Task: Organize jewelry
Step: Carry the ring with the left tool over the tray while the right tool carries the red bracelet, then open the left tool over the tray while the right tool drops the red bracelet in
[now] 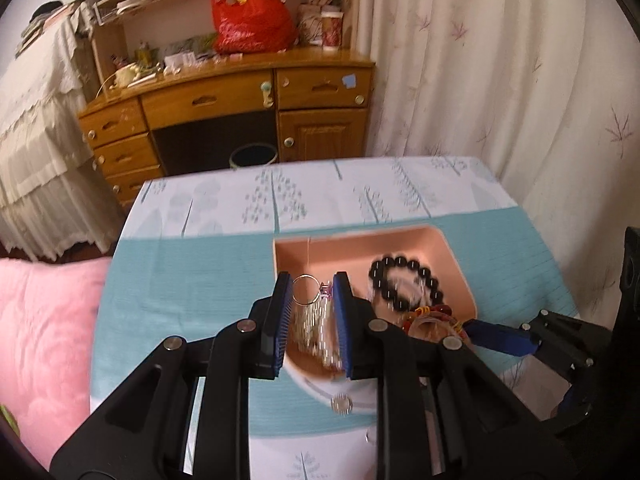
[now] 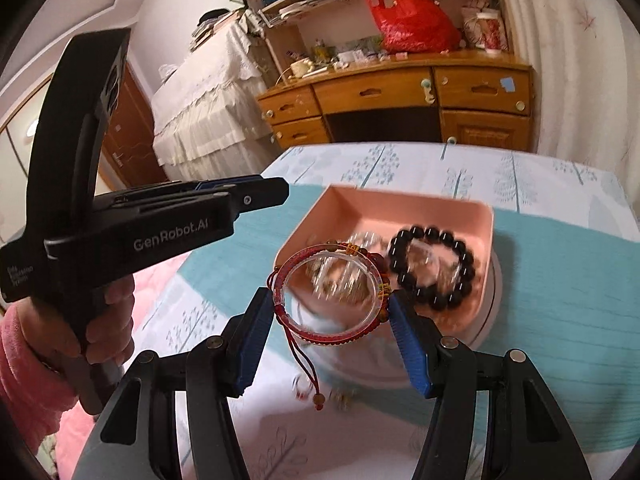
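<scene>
**Both claws carry jewelry above the pink box**

Nearest the right wrist camera, the right claw (image 2: 330, 320) is clenched across a ring-shaped bundle: a clear plastic bangle (image 2: 320, 326) with a red woven cord bracelet (image 2: 286, 280) lying around its rim. The blue pads press on opposite sides of the ring, and a red tassel with a bead (image 2: 318, 398) hangs free beneath it. The left claw (image 1: 308, 320) is closed almost fully on a silver chain piece with a round ring at its top (image 1: 308, 312); motion blur hides its finer form. A hand in a pink sleeve (image 2: 108, 332) grips the left tool's handle.

Just beyond both claws sits the open pink rectangular box (image 2: 408, 204) on the pale blue tree-print tabletop (image 1: 192, 264). A black round-bead bracelet (image 2: 432, 268) lies inside against its right wall. A small pale round piece (image 1: 341, 404) rests on the cloth in front of the box.

To do this step well, I would keep each load level and move it slowly, so the tassel and chain stop swinging. Hold both grips firm until each piece hangs over its chosen spot, well apart from the black beads. Lower before releasing, since dangling strands tangle easily.
</scene>
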The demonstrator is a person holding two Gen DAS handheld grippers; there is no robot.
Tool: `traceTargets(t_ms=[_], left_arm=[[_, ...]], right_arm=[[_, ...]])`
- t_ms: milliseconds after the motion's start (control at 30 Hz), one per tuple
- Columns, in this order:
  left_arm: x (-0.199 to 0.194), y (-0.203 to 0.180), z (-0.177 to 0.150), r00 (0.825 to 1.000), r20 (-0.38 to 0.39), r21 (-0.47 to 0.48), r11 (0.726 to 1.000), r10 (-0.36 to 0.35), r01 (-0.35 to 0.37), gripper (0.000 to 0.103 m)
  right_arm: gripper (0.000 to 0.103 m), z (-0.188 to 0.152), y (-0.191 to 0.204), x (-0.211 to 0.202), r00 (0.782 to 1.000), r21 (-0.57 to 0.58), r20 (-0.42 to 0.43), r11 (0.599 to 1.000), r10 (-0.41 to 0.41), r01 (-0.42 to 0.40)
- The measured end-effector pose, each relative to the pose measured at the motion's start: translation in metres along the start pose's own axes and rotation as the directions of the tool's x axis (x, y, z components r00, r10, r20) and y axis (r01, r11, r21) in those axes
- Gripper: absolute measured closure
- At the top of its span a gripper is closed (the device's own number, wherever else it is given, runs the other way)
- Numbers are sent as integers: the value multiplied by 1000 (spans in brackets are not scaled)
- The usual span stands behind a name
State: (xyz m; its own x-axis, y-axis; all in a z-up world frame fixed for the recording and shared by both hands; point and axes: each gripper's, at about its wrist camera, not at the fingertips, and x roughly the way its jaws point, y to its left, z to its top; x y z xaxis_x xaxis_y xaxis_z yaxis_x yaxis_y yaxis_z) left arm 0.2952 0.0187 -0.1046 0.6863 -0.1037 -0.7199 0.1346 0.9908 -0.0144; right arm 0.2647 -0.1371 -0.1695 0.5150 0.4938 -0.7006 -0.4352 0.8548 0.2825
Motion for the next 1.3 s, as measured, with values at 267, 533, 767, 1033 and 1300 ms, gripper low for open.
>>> traceTargets(t_ms=[267, 533, 767, 1033, 1300], left_arm=[[13, 9, 32, 997, 23, 5, 998, -70, 70, 85], [34, 17, 31, 990, -66, 12, 992, -123, 124, 52], [40, 31, 20, 987, -107, 17, 992, -119, 122, 51], [40, 46, -5, 986, -150, -4, 997, -74, 74, 50], [39, 54, -45, 968, -242, -1, 998, -61, 63, 50]], right_arm=[[43, 34, -2, 3, 995, 75, 91, 996, -48, 41], [23, 38, -1, 24, 995, 145, 27, 986, -94, 89], [23, 22, -4, 34, 989, 193, -8, 970, -148, 147], [14, -9, -5, 30, 959, 305, -48, 910, -279, 280], [13, -53, 7, 18, 892, 384, -88, 811, -443, 441]])
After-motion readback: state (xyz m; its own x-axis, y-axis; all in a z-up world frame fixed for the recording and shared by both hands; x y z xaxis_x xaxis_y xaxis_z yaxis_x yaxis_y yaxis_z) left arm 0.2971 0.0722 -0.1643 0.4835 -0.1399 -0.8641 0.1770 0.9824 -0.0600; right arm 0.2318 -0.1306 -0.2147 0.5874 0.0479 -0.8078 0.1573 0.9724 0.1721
